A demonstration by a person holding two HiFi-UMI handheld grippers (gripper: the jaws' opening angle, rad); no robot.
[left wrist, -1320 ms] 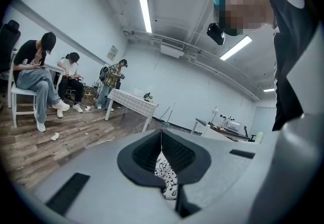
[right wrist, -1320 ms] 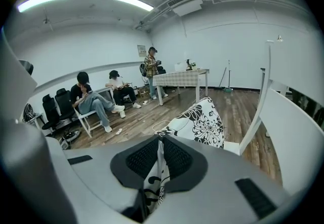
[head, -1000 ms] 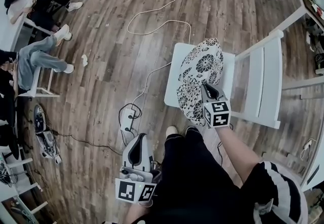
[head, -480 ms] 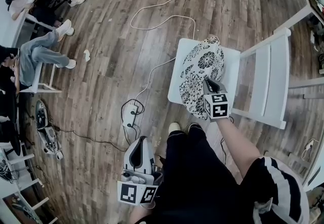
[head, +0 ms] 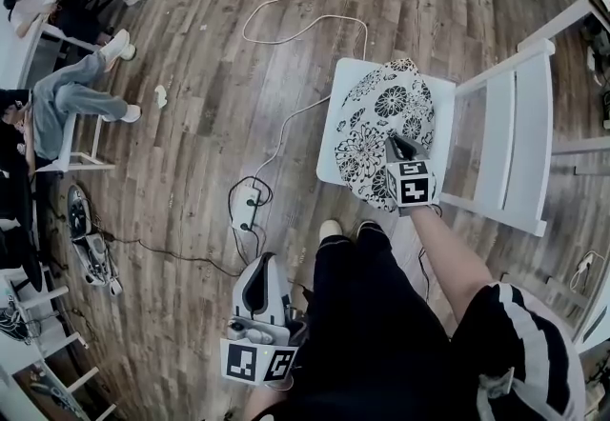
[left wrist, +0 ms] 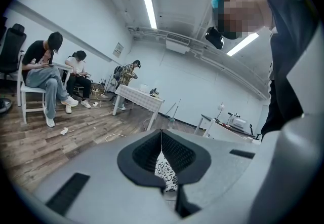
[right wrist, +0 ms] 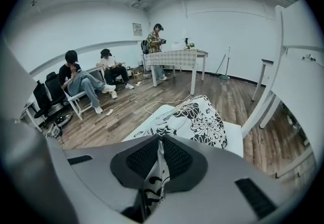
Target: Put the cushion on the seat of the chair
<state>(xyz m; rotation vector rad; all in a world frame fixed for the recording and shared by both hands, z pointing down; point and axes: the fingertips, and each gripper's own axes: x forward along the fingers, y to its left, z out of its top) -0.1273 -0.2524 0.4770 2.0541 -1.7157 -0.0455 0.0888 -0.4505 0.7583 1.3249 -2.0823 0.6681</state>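
Observation:
A white cushion with black flower print [head: 382, 130] lies across the seat of a white wooden chair [head: 519, 143], its near end overhanging the front edge. My right gripper [head: 397, 142] is shut on the cushion's near edge; in the right gripper view a fold of printed cloth [right wrist: 157, 180] is pinched between the jaws, with the rest of the cushion [right wrist: 195, 119] spread over the chair seat [right wrist: 234, 136] ahead. My left gripper [head: 260, 287] hangs low beside the person's leg, shut with nothing held. In the left gripper view its jaws [left wrist: 162, 152] meet, and a bit of cushion pattern shows behind.
A white cable [head: 286, 24] and a power strip [head: 243, 211] lie on the wood floor left of the chair. People sit on chairs [head: 71, 110] at the far left. White table legs [head: 548, 24] stand at the upper right. The person's legs and shoes [head: 329, 229] are just before the chair.
The right gripper has carried the cushion further over the chair seat, and it now lies flatter and wider on it. The left gripper has stayed low.

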